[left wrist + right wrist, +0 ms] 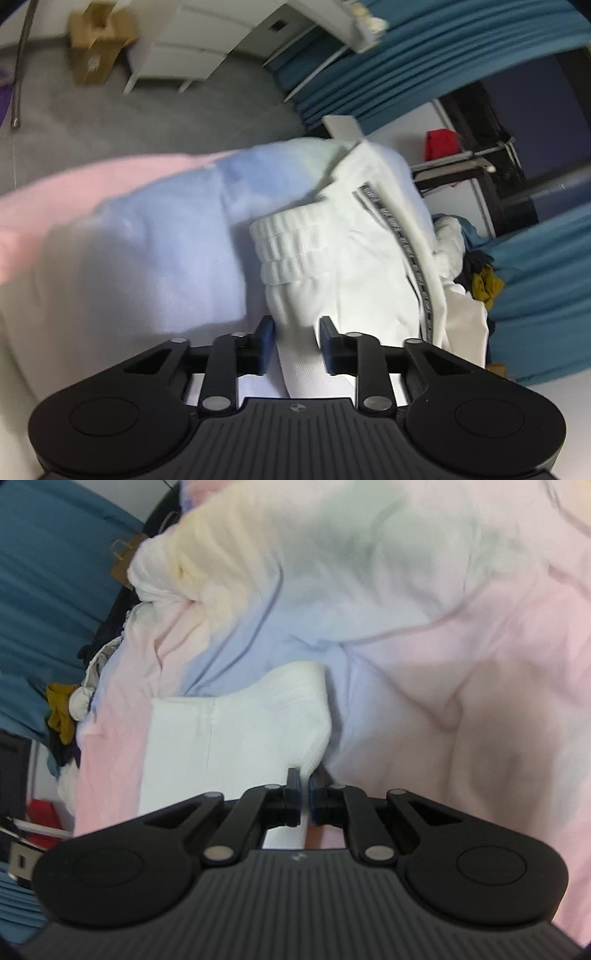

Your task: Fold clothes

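- Grey carpeted floor (122,114) is seen in the background of the left wrist view, with a brown cardboard box (96,41) and a white drawer cabinet (192,48) standing on it, and pleated teal curtains (424,62) hanging beyond.
- A small red object (441,144) is seen by a black metal frame (480,166) at the right of that view.
- A heap of mixed clothes, with a mustard-yellow piece (485,286) among them, is seen beside the teal fabric.
- A pastel garment of pink, light blue and pale yellow soft cloth (424,635) is spread across most of both views.
- A white ribbed-cuff garment with a grey patterned side stripe (354,258) is seen lying over the pastel cloth, its ribbed band bunched near the middle of the left wrist view.
- The left gripper (296,334) is seen with its blue-padded fingers set apart, a strip of the white cloth running between them; whether the pads press on the cloth cannot be told.
- The right gripper (303,788) is clenched on a corner of the white garment (236,746), the pads drawn nearly together with a thin fold of white cloth caught between them.
- Motion blur is seen over much of both views, so finer cloth detail cannot be made out.
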Demonstrator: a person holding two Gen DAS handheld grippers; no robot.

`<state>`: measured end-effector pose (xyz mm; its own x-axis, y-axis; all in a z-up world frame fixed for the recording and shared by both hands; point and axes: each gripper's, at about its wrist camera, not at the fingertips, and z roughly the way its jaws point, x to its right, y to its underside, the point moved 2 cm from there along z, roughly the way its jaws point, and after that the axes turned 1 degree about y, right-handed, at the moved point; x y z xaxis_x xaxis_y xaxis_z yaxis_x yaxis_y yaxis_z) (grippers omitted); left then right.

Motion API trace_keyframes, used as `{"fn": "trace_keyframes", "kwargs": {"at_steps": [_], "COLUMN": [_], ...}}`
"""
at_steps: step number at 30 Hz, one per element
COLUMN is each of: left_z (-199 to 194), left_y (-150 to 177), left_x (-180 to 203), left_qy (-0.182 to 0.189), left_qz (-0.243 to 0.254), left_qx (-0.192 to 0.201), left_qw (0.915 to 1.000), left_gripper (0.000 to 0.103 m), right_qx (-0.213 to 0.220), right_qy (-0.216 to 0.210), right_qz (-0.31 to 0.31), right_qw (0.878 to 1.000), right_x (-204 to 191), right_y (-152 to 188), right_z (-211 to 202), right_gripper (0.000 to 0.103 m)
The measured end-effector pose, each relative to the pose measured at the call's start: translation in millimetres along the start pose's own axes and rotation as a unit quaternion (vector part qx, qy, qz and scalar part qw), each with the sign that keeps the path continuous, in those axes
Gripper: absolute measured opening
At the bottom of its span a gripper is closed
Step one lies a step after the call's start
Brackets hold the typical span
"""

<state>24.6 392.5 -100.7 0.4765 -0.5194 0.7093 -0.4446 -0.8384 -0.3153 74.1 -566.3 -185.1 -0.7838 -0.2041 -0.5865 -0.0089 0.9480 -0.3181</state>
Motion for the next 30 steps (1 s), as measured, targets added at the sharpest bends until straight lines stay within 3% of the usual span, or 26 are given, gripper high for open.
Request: {"fn": "trace_keyframes", "kwargs": {"at_steps": [5, 8, 10, 15, 18, 23, 25, 27, 30], "left_z": [-37.0, -46.2, -47.9, 0.4, 29.5, 77.9, 102.5, 126.6, 176.3], "left_y": [9.0, 18.8, 29.9, 65.4, 86.7, 122.2, 133.6, 142.0, 164.6], "left_x": [38.3, 74.3, 98.8, 176.9, 223.8, 301.8, 328.9, 355.0, 394.6], "left_qy": [-0.007, -0.005, 0.001, 0.000, -0.001, -0.002, -0.014, -0.021, -0.047], "left_qz": [0.080, 0.133, 0.177, 0.295, 0.364, 0.475, 0.522, 0.556, 0.620], "left_qx": [0.037, 0.057, 0.062, 0.049, 0.041, 0.028, 0.038, 0.035, 0.037], "left_qw": [0.9961, 0.9894, 0.9823, 0.9541, 0.9303, 0.8796, 0.8520, 0.8302, 0.7820], "left_gripper": [0.052, 0.062, 0.065, 0.075, 0.079, 0.080, 0.080, 0.080, 0.080], "right_qx": [0.069, 0.124, 0.146, 0.152, 0.133, 0.079, 0.064, 0.052, 0.039], "right_qy": [0.026, 0.036, 0.022, -0.054, -0.103, -0.149, -0.153, -0.156, -0.164], "right_qz": [-0.063, -0.126, -0.161, -0.268, -0.340, -0.428, -0.456, -0.480, -0.505], "right_qw": [0.995, 0.984, 0.976, 0.950, 0.925, 0.888, 0.875, 0.862, 0.847], "right_x": [-22.7, -41.7, -56.3, -101.4, -126.6, -150.5, -156.3, -162.4, -171.1], "right_y": [-4.3, 1.0, 8.8, 52.1, 89.7, 153.4, 172.5, 188.5, 207.5], "right_z": [-32.1, -57.6, -69.6, -93.6, -101.9, -101.3, -96.0, -90.7, -84.0], "right_gripper": [0.014, 0.031, 0.049, 0.064, 0.076, 0.074, 0.074, 0.074, 0.074]}}
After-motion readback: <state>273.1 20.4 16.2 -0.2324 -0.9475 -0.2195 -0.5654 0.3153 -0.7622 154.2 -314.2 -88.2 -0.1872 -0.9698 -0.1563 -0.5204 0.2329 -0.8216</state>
